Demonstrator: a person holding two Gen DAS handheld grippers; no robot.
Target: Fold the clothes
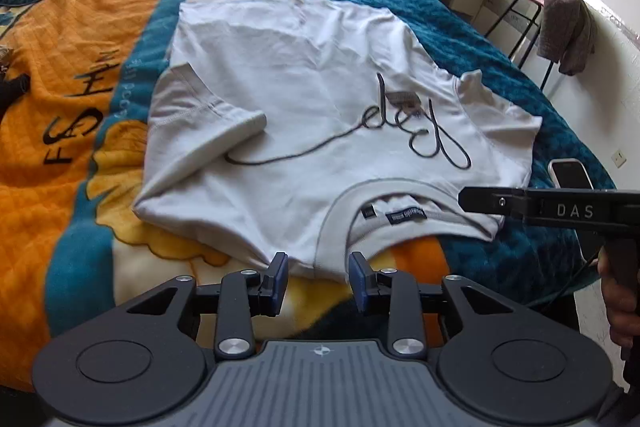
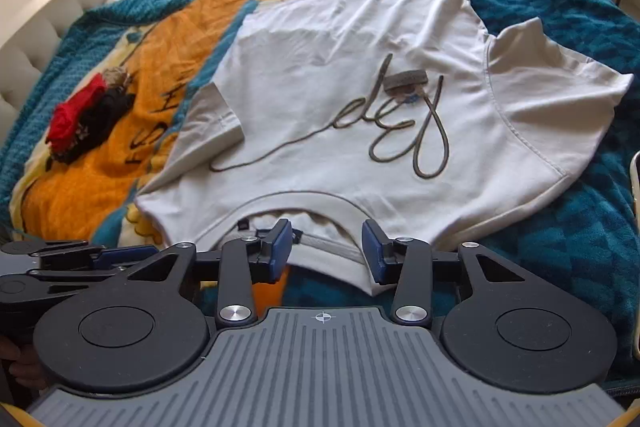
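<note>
White T-shirt point(image 1: 304, 115) lies front-up on the bed, on an orange/teal blanket point(image 1: 80, 67), collar toward the cameras, hem toward the window. Dark script lettering point(image 1: 416, 123) runs across the chest, a small grey tag point(image 1: 405, 99) sitting on it. One sleeve point(image 1: 208, 107) is already folded inward over the body; the other sleeve point(image 1: 500, 123) still sticks out flat over the teal side. Left gripper point(image 1: 318, 277) hovers at the near edge of the shirt beside the collar point(image 1: 340, 203), blue pads spread, fabric showing in the gap but neither pad pressing on it. Right gripper point(image 2: 327, 247) sits right at the neckline, pads spread too, collar edge showing between them, no pinch visible (contact with cloth underneath can't be judged from this angle). In the left view the right gripper enters side-on from the picture's right, tip over the collar's far end, a hand point(image 1: 620, 307) on its grip. Off the shirt: a red and black clothes pile point(image 2: 86, 119) on the orange part, a phone point(image 1: 570, 173) on the teal edge, a chair point(image 1: 536, 11) draped with brown cloth near the wall.
</note>
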